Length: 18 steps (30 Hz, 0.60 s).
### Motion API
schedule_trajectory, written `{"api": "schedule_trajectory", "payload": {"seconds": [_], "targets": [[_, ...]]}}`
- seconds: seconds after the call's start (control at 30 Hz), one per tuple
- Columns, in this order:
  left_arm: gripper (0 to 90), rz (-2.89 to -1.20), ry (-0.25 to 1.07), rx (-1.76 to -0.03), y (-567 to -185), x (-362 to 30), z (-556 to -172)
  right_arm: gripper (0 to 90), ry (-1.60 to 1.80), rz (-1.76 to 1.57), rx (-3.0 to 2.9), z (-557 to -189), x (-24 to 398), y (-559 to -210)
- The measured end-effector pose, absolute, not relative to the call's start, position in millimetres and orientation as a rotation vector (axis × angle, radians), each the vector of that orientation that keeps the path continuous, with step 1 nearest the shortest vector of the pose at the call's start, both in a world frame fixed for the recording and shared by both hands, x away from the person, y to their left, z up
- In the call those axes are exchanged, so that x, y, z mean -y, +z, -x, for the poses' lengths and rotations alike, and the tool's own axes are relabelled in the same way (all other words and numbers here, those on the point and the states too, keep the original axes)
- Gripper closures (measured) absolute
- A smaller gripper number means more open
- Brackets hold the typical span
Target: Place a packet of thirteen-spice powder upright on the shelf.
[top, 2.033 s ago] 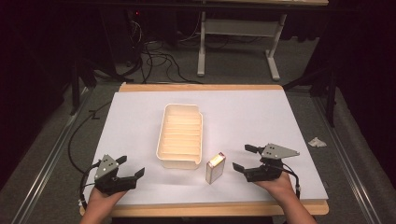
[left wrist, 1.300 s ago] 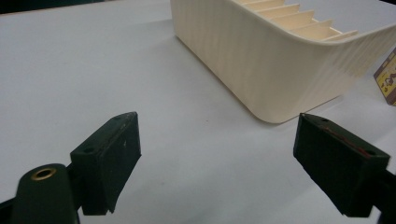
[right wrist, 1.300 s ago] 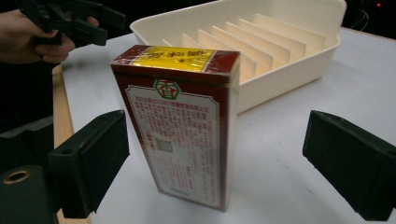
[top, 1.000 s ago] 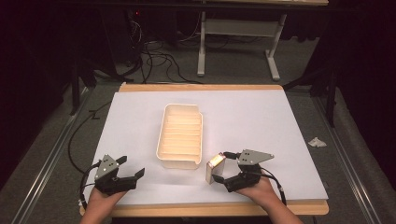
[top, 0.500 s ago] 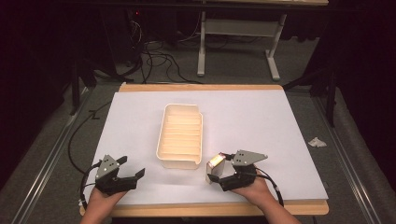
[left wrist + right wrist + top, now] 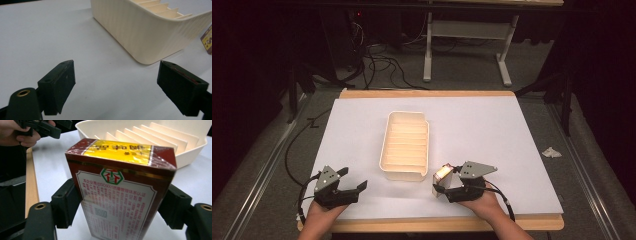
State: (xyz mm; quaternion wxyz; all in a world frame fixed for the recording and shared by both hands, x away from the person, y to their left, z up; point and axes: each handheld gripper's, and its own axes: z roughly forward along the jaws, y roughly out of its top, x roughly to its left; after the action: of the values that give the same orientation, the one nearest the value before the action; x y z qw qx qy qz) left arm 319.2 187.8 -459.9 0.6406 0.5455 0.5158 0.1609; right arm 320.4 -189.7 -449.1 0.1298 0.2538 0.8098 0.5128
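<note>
High view: white table sheet [image 6: 492, 130] lit bright from above, floor and room toward 12 o'clock dim to black; soft short shadows under the tray [image 6: 406, 145]. Gold top of the box [image 6: 117, 150] glares, near print slightly soft. In the left gripper view, the near black jaws are blurred, tray wall sharp

You've got a white sheet [image 6: 492, 130] over a wood-edged table [image 6: 427, 93], crumpled paper [image 6: 551, 152] on the grey floor at right, cables [image 6: 377, 60] and a desk frame [image 6: 467, 30] behind.
</note>
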Motion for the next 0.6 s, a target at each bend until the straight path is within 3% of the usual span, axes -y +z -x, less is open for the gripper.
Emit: {"api": "schedule_trajectory", "payload": {"seconds": [0.6], "targets": [[15.7, -1.241, 0.365, -1.177, -459.4, -188.4, -319.0, 28.3, 1.388, -0.866, -2.147, -323.2, 210.5, -440.0]]}}
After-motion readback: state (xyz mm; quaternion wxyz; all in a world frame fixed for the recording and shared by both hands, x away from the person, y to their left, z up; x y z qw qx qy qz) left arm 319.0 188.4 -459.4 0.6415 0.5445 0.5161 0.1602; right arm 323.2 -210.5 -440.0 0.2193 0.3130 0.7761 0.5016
